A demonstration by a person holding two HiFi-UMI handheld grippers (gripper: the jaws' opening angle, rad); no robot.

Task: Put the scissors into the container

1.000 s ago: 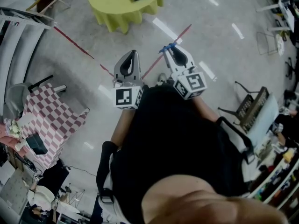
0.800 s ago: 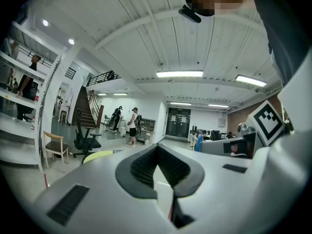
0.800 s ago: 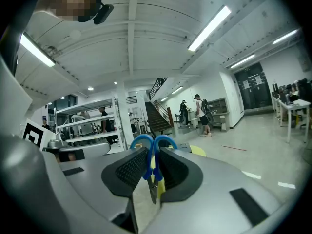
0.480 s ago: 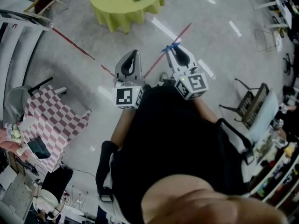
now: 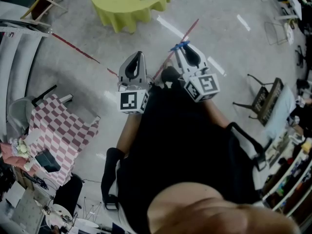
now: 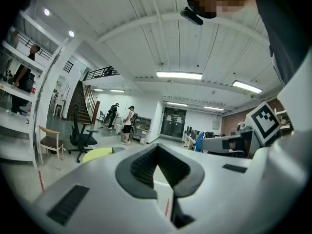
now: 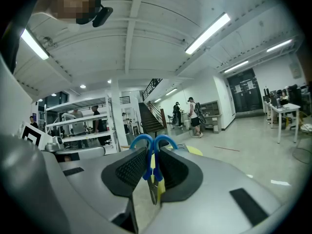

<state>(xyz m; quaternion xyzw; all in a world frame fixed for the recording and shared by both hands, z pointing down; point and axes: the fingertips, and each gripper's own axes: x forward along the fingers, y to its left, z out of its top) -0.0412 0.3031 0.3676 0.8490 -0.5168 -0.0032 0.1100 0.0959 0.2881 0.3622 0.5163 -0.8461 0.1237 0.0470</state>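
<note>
"Above the grey floor (image 5: 229,52), head view: what shows?"
"Left claw (image 5: 139,57) and right claw (image 5: 181,50) are raised side by side before a black top (image 5: 185,145)."
"Left gripper view?"
"Jaws clenched together, empty."
"Right gripper view?"
"Clamped on blue-handled metal scissors (image 7: 152,155), handles outward."

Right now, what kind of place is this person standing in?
Probably a big open office or lab hall. There is a round table under a yellow-green cloth on a wide polished floor, a black swivel office chair, and a dark staircase rising at the back.
</note>
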